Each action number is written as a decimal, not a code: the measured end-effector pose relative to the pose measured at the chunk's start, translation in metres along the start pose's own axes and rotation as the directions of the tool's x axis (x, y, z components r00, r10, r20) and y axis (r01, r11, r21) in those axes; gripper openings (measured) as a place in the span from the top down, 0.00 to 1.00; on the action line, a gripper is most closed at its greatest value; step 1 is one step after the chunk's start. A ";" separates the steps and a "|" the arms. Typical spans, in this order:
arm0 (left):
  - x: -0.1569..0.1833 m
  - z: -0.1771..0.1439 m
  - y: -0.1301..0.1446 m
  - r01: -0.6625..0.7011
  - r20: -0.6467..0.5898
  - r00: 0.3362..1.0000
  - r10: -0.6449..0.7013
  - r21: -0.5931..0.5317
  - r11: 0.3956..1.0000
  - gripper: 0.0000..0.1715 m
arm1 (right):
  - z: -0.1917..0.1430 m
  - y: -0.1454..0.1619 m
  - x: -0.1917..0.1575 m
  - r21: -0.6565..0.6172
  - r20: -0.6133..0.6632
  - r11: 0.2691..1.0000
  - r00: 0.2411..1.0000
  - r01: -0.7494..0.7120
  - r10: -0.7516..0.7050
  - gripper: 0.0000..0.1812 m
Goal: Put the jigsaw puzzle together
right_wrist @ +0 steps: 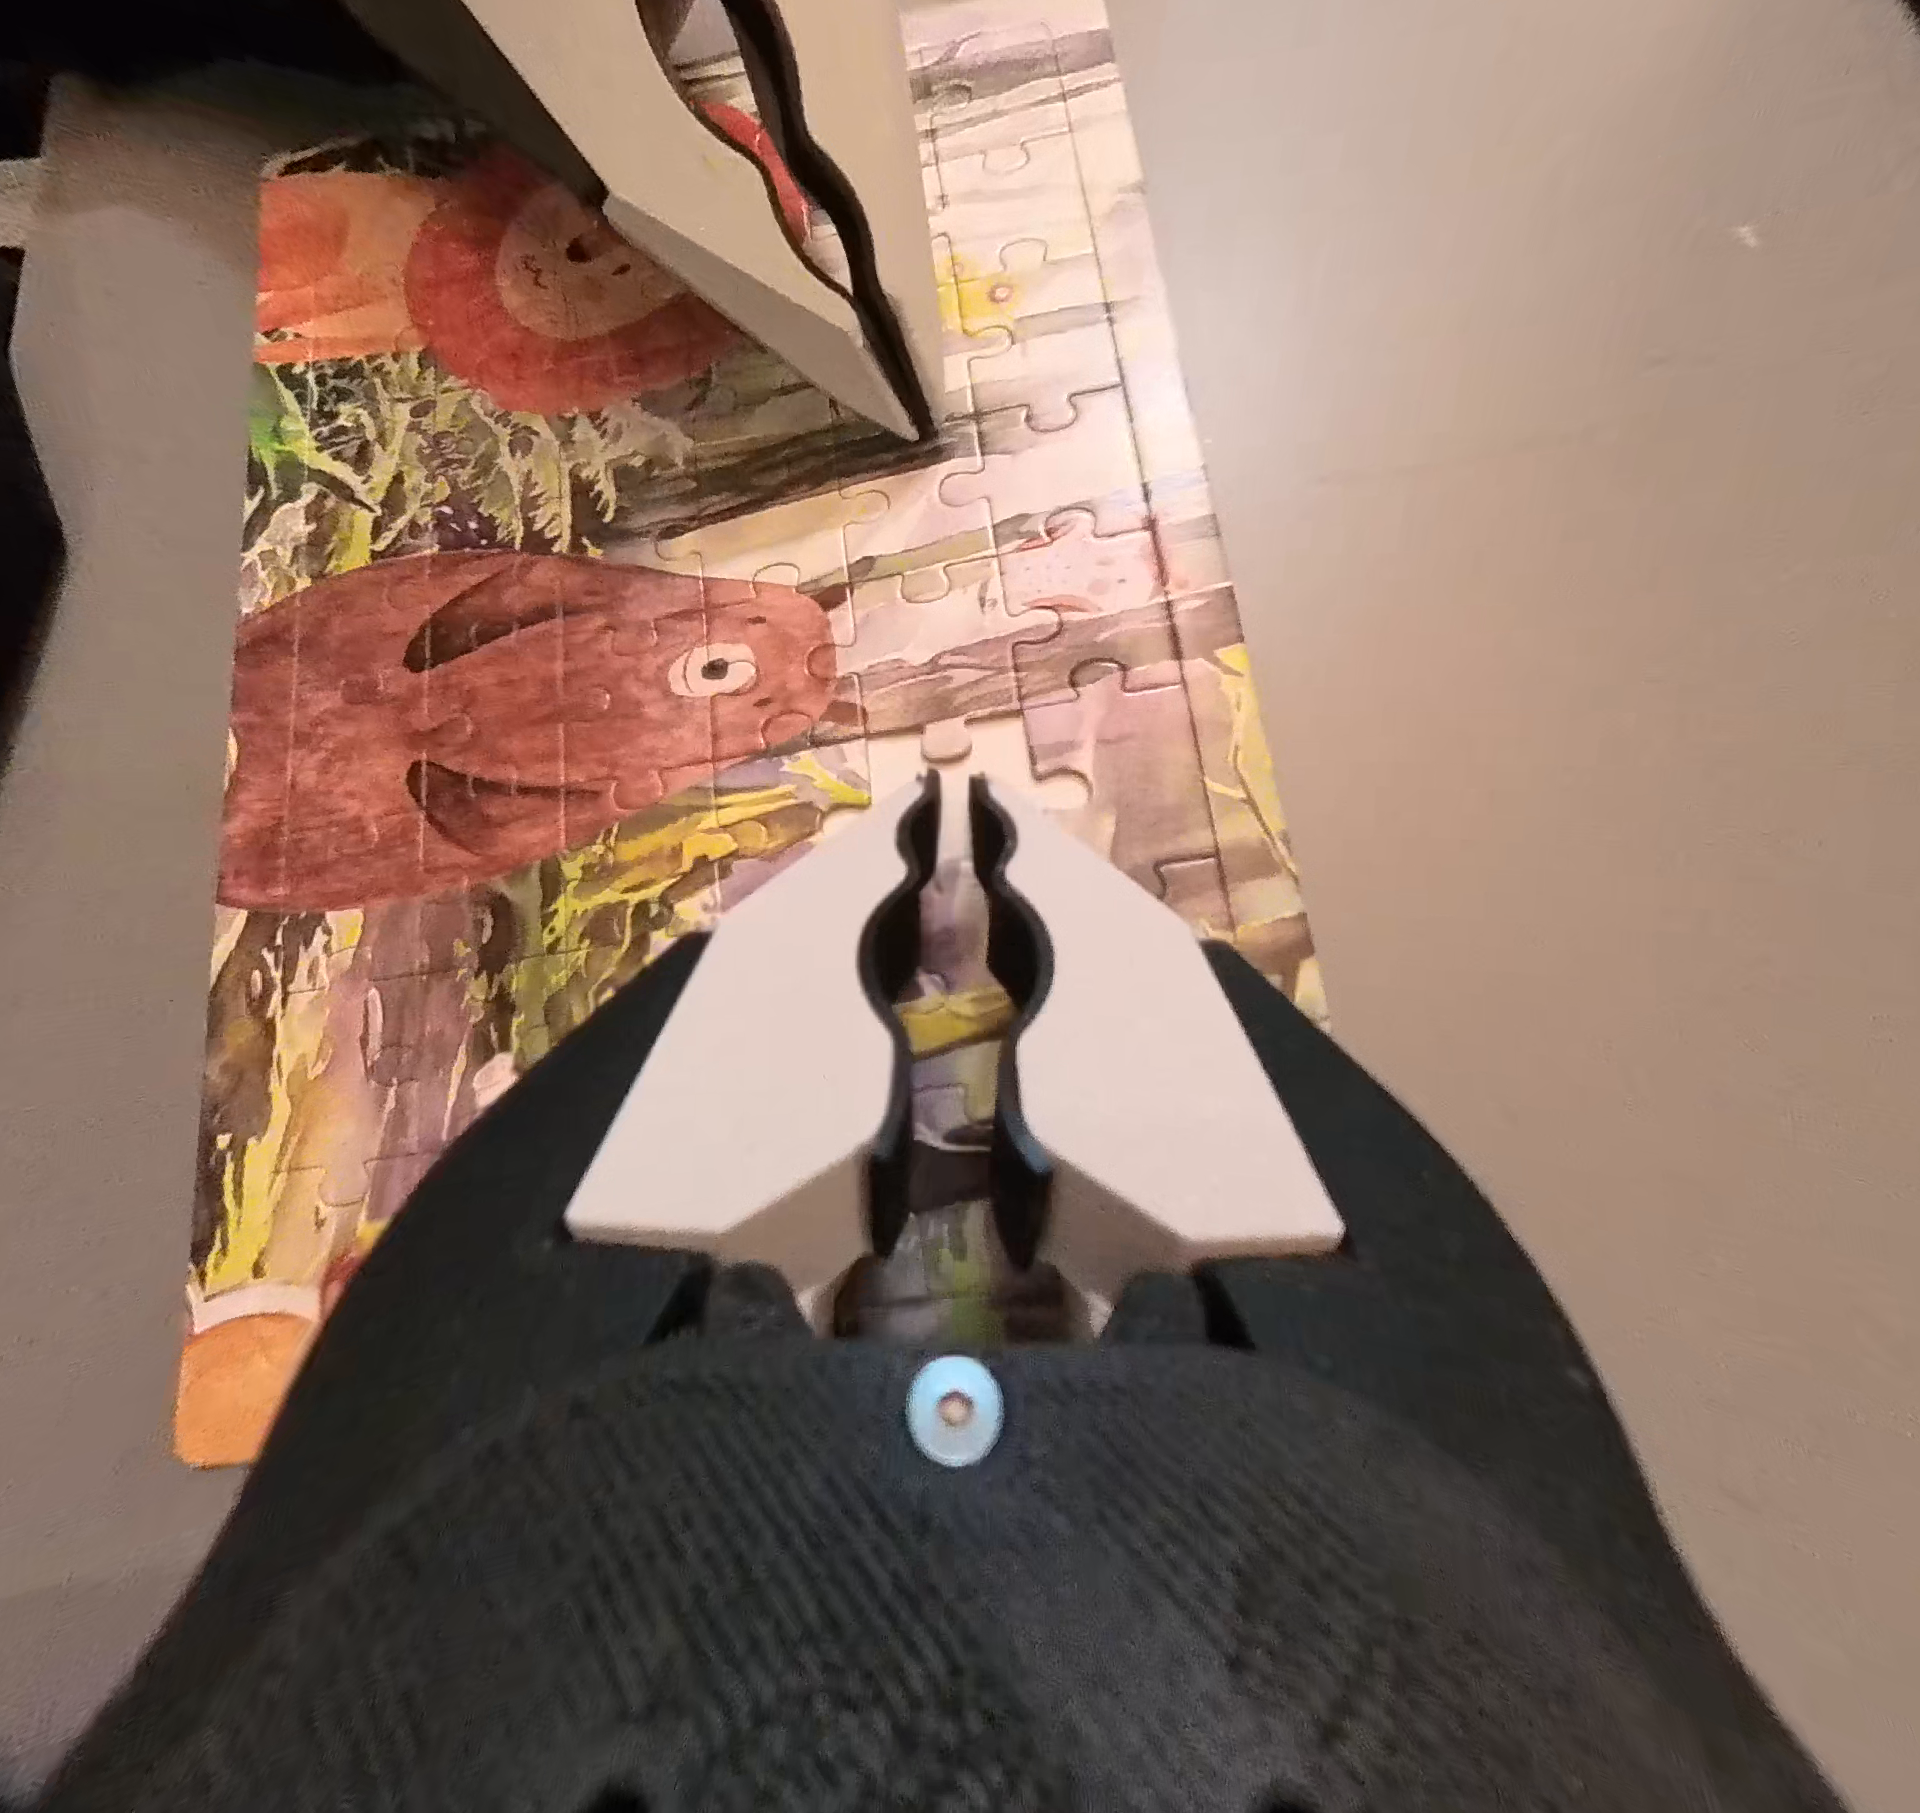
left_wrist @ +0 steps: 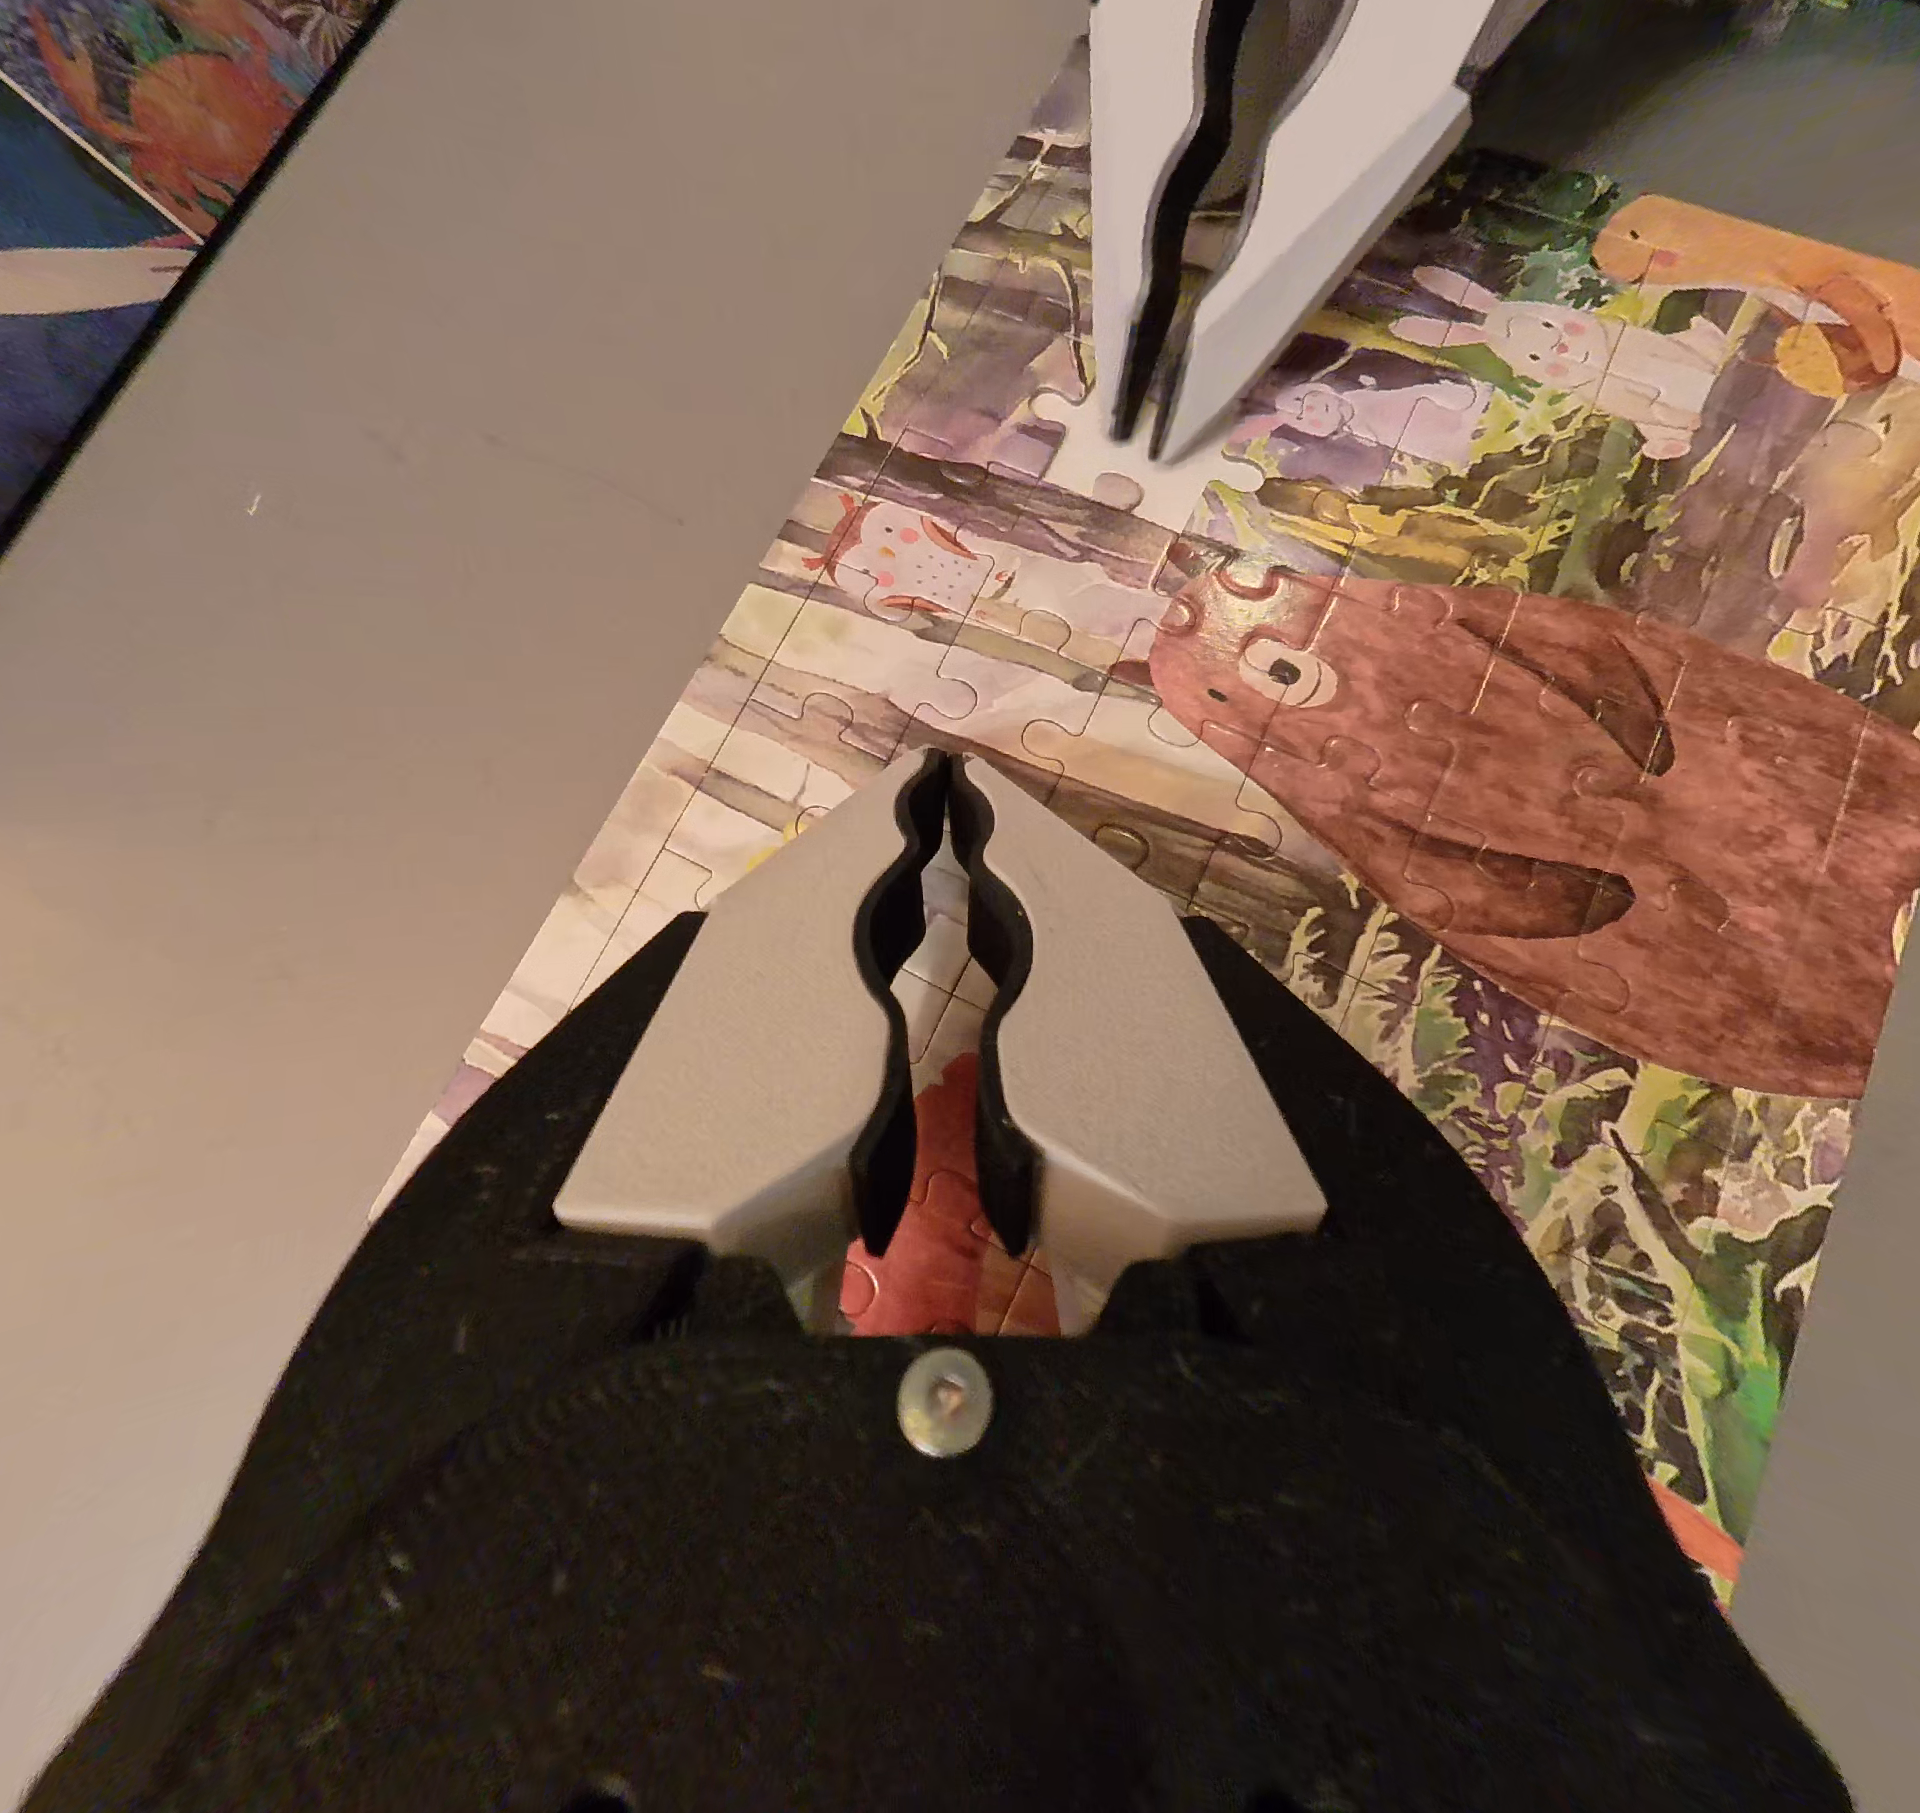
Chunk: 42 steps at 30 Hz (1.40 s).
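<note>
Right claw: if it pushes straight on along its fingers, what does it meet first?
Probably the pale empty gap in the colourful cardboard jigsaw puzzle, just ahead of the right claw; the tips look nearly on it, depth unclear.

The black-and-grey left gripper [left_wrist: 948,761] hides the near part of the colourful cardboard animal jigsaw puzzle [left_wrist: 1455,776] (its right edge is cropped).

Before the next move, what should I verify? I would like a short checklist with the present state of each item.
1. Empty slot in the jigsaw puzzle found: ok, directly at the right gripper tips.
2. Loose piece for that slot in view: not ok, none visible.
3. Right gripper free: ok, narrowly open, nothing seen between its fingers.
4. Left gripper free: ok, shut and empty, over the puzzle.
5. Pieces around the slot lying flat: cannot tell.
</note>
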<state>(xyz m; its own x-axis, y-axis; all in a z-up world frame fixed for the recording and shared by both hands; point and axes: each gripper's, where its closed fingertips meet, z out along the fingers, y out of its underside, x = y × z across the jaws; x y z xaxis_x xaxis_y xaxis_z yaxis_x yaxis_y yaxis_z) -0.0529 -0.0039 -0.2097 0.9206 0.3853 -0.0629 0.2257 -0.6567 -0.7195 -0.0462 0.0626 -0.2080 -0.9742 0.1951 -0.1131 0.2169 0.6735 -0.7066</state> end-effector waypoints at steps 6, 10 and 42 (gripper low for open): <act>0.000 0.000 0.000 -0.005 0.005 1.000 0.005 -0.001 1.000 1.00 | 0.005 -0.005 0.000 -0.002 -0.034 1.000 0.999 0.030 -0.030 1.00; 0.000 0.000 0.000 -0.009 0.008 1.000 0.009 -0.002 1.000 1.00 | 0.005 -0.005 0.000 -0.002 -0.033 1.000 0.999 0.025 -0.025 1.00; -0.069 -0.067 -0.023 0.244 0.035 0.961 -0.273 0.351 0.904 1.00 | -0.174 -0.034 0.082 0.503 -0.540 0.858 0.814 0.105 0.217 0.95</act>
<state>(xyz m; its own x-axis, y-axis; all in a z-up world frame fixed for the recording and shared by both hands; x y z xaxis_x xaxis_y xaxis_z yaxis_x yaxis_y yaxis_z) -0.1000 -0.0588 -0.1430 0.8124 0.5722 0.1121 0.3172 -0.2724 -0.9084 -0.1223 0.1795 -0.0713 -0.7123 0.6894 0.1316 0.0531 0.2400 -0.9693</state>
